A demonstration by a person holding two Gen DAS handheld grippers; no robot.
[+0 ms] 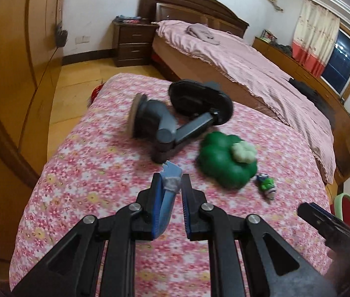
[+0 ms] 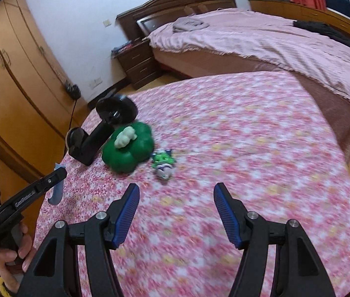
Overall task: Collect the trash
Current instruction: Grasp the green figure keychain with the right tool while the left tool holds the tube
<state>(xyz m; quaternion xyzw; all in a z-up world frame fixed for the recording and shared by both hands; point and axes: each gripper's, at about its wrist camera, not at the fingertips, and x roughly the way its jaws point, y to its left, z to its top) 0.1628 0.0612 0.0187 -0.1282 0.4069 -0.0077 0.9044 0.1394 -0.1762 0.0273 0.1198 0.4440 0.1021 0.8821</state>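
1. Holding a thin blue wrapper (image 1: 168, 198) between its pads, your left gripper (image 1: 171, 190) is clamped fully shut; the wrapper sits at the lower centre of the left wrist frame, its torn tip poking up past the fingertips over the flowered cloth (image 1: 88, 173).
2. Judge that wrapper as light, limp and probably slick: it curls below the pads, so pinch it across the flat middle, as you do now, not by the ragged tip.
3. Your right gripper (image 2: 176, 198) stands partly open with nothing between its jaws, above bare cloth at the lower centre of its frame.
4. Treat the small green-and-white packet (image 2: 163, 164), just above the right gripper's opening, as likely trash: light and crinkly by the look of it, best taken across its narrow width. It is too blurred to read.
5. The green clover-shaped toy (image 2: 128, 151) and the black stand (image 1: 175, 121) look bulky and stiff; neither reads as trash.
6. Only the right wrist view shows your hand (image 2: 11, 257) on the left gripper's handle at lower left, and the wrapper hanging down beneath the pads. Only the left wrist view shows the pads pressed on the wrapper, plus the window at far right.
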